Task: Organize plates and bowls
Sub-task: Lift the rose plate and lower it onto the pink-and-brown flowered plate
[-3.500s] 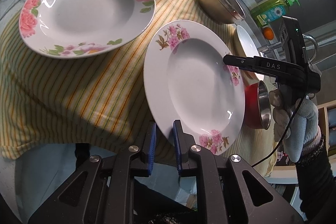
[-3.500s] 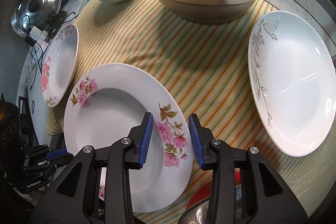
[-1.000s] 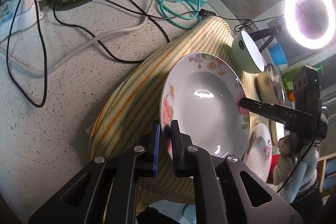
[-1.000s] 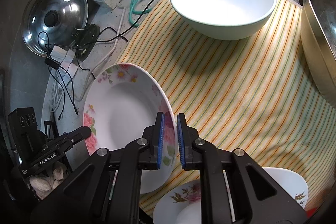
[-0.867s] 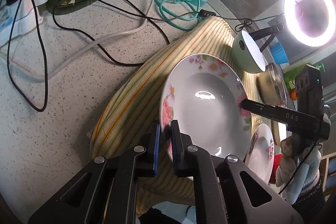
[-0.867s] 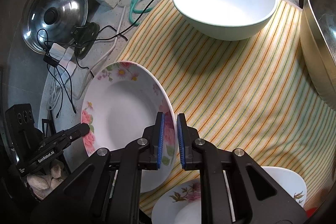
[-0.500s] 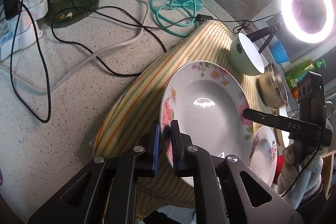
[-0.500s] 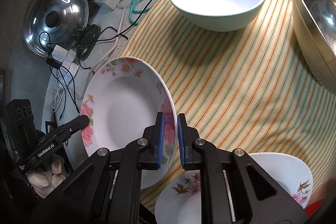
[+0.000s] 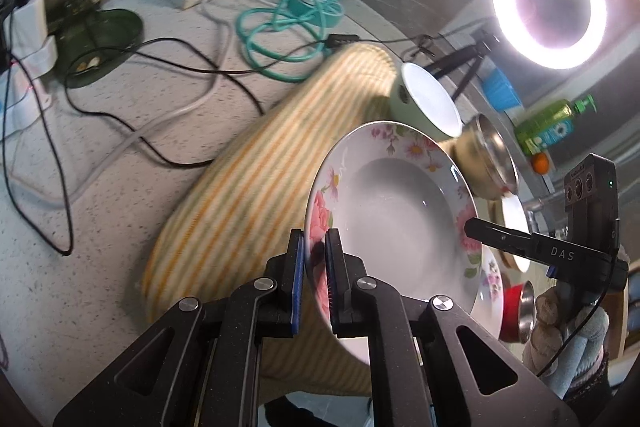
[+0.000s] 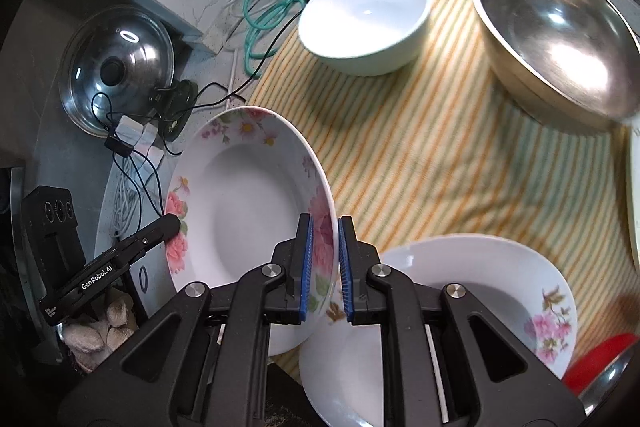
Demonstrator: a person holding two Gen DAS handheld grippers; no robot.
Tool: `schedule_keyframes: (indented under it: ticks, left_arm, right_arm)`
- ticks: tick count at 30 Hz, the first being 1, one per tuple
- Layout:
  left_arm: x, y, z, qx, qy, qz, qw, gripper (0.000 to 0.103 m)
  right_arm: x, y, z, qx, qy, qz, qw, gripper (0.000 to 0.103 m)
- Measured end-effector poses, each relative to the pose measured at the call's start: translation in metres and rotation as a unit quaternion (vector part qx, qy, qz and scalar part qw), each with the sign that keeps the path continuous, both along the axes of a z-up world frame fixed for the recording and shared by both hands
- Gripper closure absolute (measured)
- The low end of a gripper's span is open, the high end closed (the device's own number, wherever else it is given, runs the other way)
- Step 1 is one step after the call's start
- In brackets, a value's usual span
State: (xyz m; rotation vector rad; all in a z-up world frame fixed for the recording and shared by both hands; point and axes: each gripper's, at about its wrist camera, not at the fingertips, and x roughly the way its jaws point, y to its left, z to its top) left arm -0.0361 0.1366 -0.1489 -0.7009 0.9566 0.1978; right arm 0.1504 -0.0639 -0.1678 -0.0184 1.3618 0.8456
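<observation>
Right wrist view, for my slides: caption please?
Both grippers pinch opposite rims of a floral plate beside a second floral plate.

Glossy ceramic plate (image 10: 248, 211), shiny steel bowl (image 10: 556, 43), striped woven cloth (image 10: 440, 163)

This is a home kitchen set up for filming. A speckled stone bench (image 9: 120, 155) carries a striped cloth (image 10: 440, 163), floral plates (image 10: 248, 211), a pale green bowl (image 10: 364, 23) and a steel mixing bowl (image 10: 556, 47). A pot lid (image 10: 116, 71) leans by the wall and a green soap bottle (image 9: 548, 127) stands behind. A ring light (image 9: 550, 11) and loose cables (image 9: 280, 39) mark the recording setup.
</observation>
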Motion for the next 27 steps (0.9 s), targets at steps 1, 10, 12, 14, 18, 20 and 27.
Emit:
schedule_keyframes:
  ticks: [1, 10, 12, 14, 18, 20, 27]
  left_arm:
    - [0.003, -0.004, 0.001, 0.0, -0.001, -0.008, 1.0, 0.095]
    - [0.025, -0.043, 0.004, -0.003, -0.007, -0.077, 0.997, 0.095]
    - [0.029, -0.053, 0.003, -0.004, -0.005, -0.094, 0.9956, 0.095]
    - [0.034, -0.064, 0.001, -0.005, -0.002, -0.114, 0.9934, 0.095]
    - [0.042, -0.084, -0.002, -0.007, 0.003, -0.145, 0.9893, 0.095]
    - [0.047, -0.094, -0.004, -0.007, 0.006, -0.161, 0.987, 0.095]
    - [0.056, -0.119, -0.009, 0.001, 0.013, -0.2, 0.9798, 0.095]
  right_arm:
    - [-0.001, -0.007, 0.001, 0.0, 0.0, -0.007, 1.0, 0.09]
    - [-0.018, -0.071, 0.003, 0.002, 0.002, -0.078, 0.997, 0.09]
    - [-0.021, -0.086, 0.003, 0.003, 0.004, -0.096, 0.995, 0.09]
    - [-0.024, -0.101, 0.003, -0.001, 0.003, -0.113, 0.994, 0.09]
    - [-0.033, -0.129, 0.002, -0.007, 0.003, -0.144, 0.989, 0.09]
    - [-0.037, -0.139, 0.0, -0.009, 0.005, -0.156, 0.988, 0.09]
    - [-0.048, -0.169, -0.009, -0.02, 0.012, -0.192, 0.981, 0.09]
